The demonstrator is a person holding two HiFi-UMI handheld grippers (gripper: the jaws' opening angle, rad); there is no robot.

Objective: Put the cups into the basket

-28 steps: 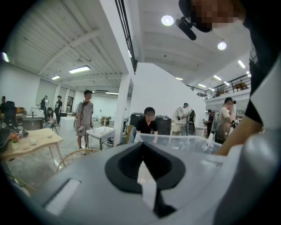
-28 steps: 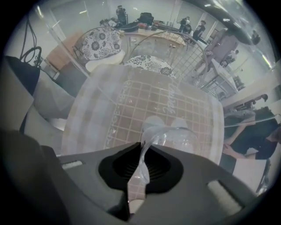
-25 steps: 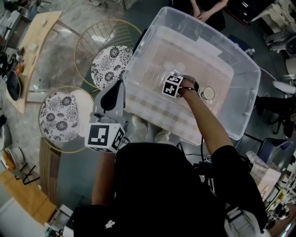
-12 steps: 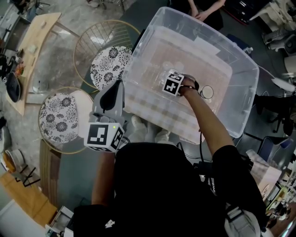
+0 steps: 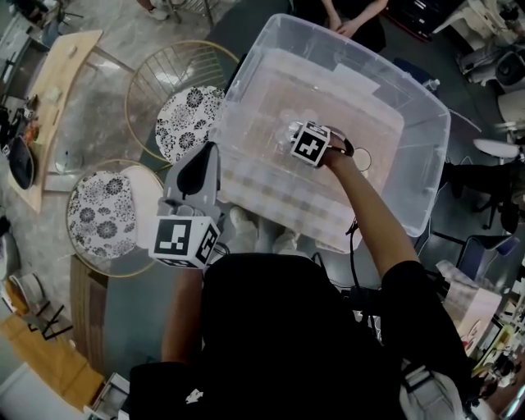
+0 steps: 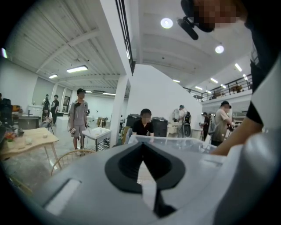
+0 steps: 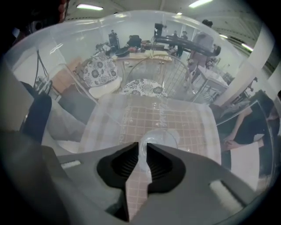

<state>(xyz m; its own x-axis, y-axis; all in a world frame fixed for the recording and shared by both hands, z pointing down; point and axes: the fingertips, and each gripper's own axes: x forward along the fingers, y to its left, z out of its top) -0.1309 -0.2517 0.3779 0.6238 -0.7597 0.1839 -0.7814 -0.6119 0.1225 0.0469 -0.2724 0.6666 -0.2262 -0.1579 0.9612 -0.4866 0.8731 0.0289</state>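
Observation:
The basket is a big clear plastic bin (image 5: 246,90) on the floor in front of me. My right gripper (image 5: 297,133) reaches down into it, and its marker cube hides the jaws in the head view. In the right gripper view the right gripper (image 7: 143,147) is open a narrow gap. The wall of a clear cup (image 7: 159,137) stands in that gap, and the cup rests on the bin's bottom. Another clear cup (image 5: 361,160) lies to the right inside the bin. My left gripper (image 5: 207,152) hovers outside the bin's near left wall. In its own view the left gripper (image 6: 141,147) is shut on nothing.
Two round wire stools with floral cushions (image 5: 193,115) (image 5: 102,213) stand left of the bin. A wooden table (image 5: 57,74) is at the far left. A person's hands (image 5: 344,20) show beyond the bin's far rim. Chairs and gear crowd the right side (image 5: 492,156).
The right gripper has stayed inside the bin and shifted only slightly towards the far side. The left gripper has not moved.

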